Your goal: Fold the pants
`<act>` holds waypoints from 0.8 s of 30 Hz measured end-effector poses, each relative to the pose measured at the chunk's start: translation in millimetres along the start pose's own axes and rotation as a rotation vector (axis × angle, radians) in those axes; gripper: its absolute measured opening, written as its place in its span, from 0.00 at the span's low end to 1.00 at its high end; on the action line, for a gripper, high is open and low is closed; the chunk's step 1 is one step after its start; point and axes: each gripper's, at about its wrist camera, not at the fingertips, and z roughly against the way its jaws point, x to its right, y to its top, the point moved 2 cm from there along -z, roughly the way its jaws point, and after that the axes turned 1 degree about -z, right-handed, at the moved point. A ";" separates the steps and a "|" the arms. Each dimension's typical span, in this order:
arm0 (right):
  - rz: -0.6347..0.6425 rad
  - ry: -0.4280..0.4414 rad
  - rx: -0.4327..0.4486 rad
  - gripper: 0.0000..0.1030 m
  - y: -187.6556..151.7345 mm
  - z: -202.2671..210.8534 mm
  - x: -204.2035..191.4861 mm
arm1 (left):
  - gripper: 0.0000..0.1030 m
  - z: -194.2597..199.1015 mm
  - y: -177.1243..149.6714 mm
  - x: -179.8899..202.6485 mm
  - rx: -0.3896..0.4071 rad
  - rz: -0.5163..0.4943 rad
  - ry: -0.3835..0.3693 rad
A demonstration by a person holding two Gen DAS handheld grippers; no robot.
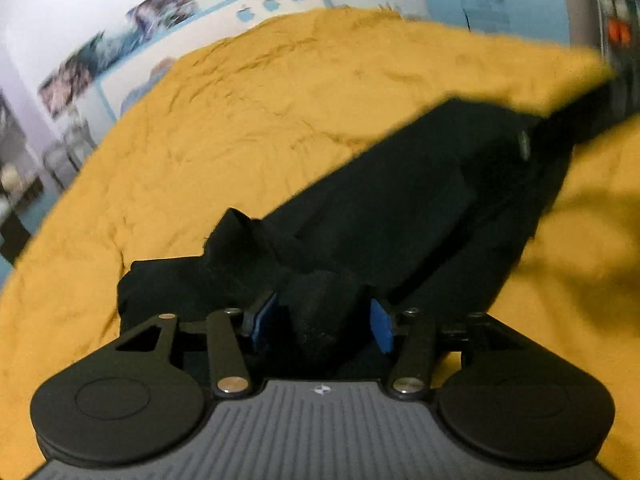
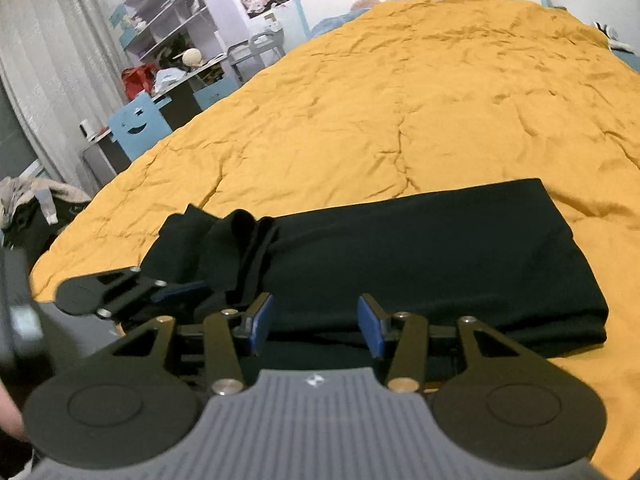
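A yellow quilt covers the bed from edge to edge. On it, toward six o'clock in the right wrist view, lie the black pants, folded into a long band with a rumpled end at nine o'clock. The right gripper tilts downward over the near edge of the pants, jaws spread, blue pads clear of the cloth. The left gripper also points downward at the rumpled end; a bunch of black fabric sits between its spread pads, which do not visibly press it.
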 end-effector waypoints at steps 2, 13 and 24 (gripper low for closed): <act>-0.008 0.011 -0.009 0.43 -0.9 -2.4 -0.6 | 0.64 24.4 3.1 -18.2 0.067 0.121 -0.087; 0.028 0.106 -0.129 0.54 1.3 -58.3 -54.2 | 0.84 43.0 -54.3 -157.0 0.078 0.831 -0.069; -0.099 0.159 -0.135 0.13 1.5 -87.6 -70.6 | 0.81 -0.8 -74.1 -157.4 -0.054 0.989 -0.113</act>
